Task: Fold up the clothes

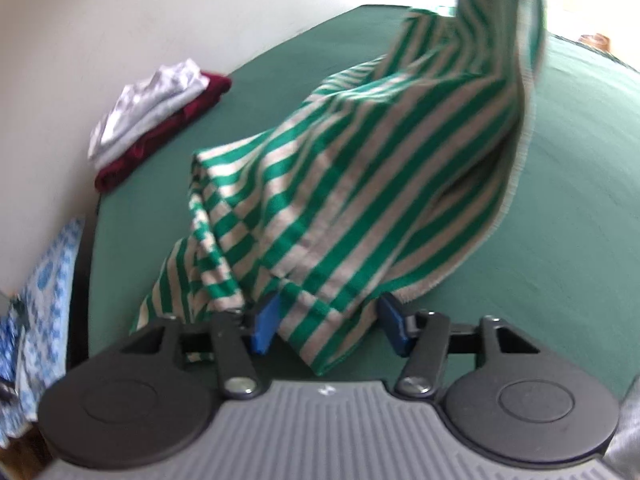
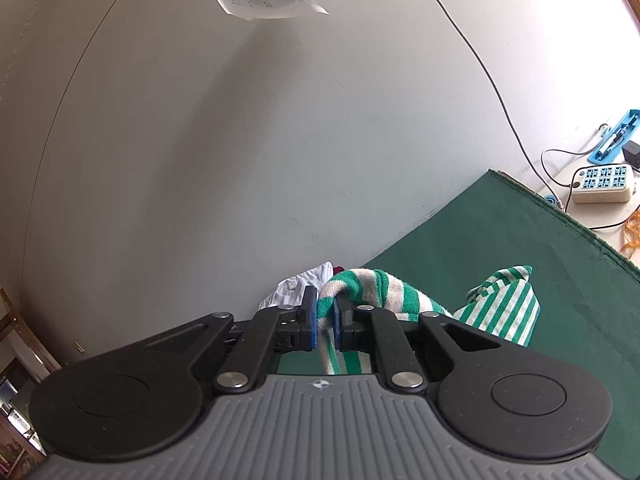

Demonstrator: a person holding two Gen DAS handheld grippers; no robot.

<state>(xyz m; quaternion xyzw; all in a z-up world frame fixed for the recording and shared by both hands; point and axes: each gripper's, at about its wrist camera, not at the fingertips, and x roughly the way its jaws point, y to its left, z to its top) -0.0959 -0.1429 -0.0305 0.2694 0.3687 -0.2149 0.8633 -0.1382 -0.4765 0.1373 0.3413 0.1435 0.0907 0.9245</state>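
A green-and-grey striped garment drapes over the green table cover, one end lifted up toward the top right of the left wrist view. My left gripper stands open low over the cover. A corner of the garment lies loose between its blue pads, which do not press on it. In the right wrist view, my right gripper is shut on a bunched edge of the same striped garment, held above the cover.
A stack of folded clothes, white over dark red, sits at the cover's far edge by the wall. Blue patterned fabric hangs off the left. A power strip, cables and a blue tray lie beyond the right edge.
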